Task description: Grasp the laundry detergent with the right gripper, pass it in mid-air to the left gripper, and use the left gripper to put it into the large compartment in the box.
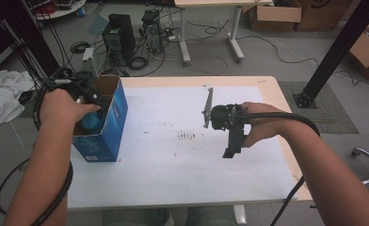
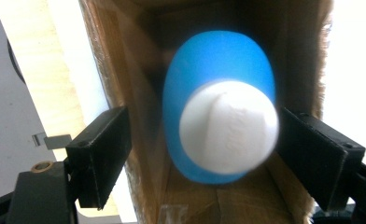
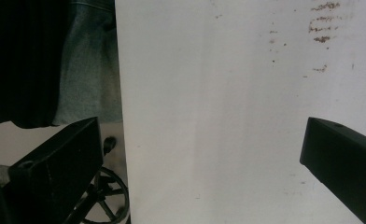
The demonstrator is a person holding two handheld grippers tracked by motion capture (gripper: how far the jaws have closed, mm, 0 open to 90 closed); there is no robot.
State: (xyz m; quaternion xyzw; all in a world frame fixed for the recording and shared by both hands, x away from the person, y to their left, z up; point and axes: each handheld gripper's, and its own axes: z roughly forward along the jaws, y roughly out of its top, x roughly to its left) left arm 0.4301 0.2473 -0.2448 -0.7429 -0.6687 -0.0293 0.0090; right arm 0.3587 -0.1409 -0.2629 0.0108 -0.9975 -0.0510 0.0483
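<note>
A blue bottle (image 2: 218, 70) with a white cap (image 2: 228, 128) stands inside an open blue cardboard box (image 1: 111, 126) at the table's left edge. My left gripper (image 2: 204, 140) hangs over the box opening, jaws apart on either side of the cap. The right pad sits close beside the cap without pressing it, and the left pad lies outside the box wall. In the high view the hand covers most of my left gripper (image 1: 89, 106), and the bottle (image 1: 91, 121) shows as a blue patch. My right gripper (image 1: 230, 136) hovers over the table's middle right, open and empty (image 3: 200, 154).
The white tabletop (image 1: 173, 169) carries a patch of brown marks (image 1: 187, 136) near its centre. On the floor beyond the table are computer towers (image 1: 119, 37), cables and cardboard boxes (image 1: 274, 14). A black post (image 1: 335, 52) leans at the right, and a white cloth (image 1: 1, 96) lies at the left.
</note>
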